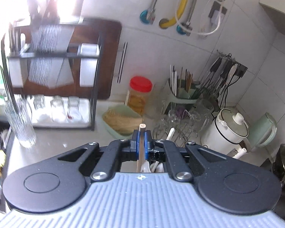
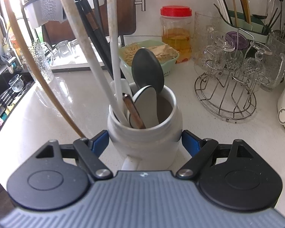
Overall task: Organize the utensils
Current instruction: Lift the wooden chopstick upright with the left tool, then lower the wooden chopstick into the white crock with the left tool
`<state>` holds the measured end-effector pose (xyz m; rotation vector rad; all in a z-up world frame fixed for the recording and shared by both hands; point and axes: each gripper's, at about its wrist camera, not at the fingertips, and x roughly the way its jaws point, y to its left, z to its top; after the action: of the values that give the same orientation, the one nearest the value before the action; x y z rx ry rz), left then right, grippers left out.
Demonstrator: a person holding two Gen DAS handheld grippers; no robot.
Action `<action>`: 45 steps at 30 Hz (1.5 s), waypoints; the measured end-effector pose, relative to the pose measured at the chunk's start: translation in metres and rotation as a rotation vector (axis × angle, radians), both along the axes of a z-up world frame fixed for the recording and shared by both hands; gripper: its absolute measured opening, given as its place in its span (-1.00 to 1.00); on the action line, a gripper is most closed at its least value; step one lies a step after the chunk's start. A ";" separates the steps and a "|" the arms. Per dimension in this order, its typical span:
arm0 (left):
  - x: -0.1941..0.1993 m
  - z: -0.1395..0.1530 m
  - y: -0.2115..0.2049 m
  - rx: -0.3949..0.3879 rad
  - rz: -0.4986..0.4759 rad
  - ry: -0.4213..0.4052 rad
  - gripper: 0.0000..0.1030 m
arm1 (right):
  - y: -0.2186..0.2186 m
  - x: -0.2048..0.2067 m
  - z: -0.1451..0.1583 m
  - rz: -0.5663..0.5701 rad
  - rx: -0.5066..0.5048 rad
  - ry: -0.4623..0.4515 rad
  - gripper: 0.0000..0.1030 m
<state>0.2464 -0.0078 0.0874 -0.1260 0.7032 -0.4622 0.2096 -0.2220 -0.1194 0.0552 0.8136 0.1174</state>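
My left gripper (image 1: 141, 142) is shut on a thin wooden stick (image 1: 142, 131); its tip pokes out just past the blue pads. Below the fingers, white utensil handles (image 1: 149, 168) show through the gap. In the right wrist view a white ceramic jar (image 2: 144, 133) stands on the counter, and the blue pads of my right gripper (image 2: 145, 142) press on both its sides. The jar holds a black spoon (image 2: 147, 70), white spoons (image 2: 148, 102), a brown handle (image 2: 133, 112) and long white handles (image 2: 114, 57). A long wooden stick (image 2: 28, 47) slants past the jar's left side, with its lower end hidden behind my finger.
A green chopstick holder (image 1: 182, 93) stands at the back wall beside hanging utensils (image 1: 222, 70). Nearby are a red-lidded jar (image 2: 175, 32), a green basket of toothpicks (image 2: 142, 51), a wire rack of glasses (image 2: 226, 87), a white kettle (image 1: 228, 131), a black dish rack (image 1: 53, 66) and a sink (image 2: 7, 87).
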 end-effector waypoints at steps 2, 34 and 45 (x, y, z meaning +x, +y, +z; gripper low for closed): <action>-0.001 0.014 -0.002 0.017 -0.013 -0.020 -0.88 | 0.000 0.000 0.000 -0.001 0.000 -0.001 0.66; 0.001 0.133 -0.077 0.047 -0.246 -0.294 -0.88 | 0.000 0.002 -0.002 0.013 0.006 -0.017 0.66; 0.027 0.067 -0.108 0.039 -0.258 -0.190 -0.88 | 0.000 0.002 -0.002 0.010 0.011 -0.025 0.66</action>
<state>0.2736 -0.1157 0.1543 0.0468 0.5427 -0.6974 0.2112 -0.2220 -0.1212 0.0596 0.7884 0.1313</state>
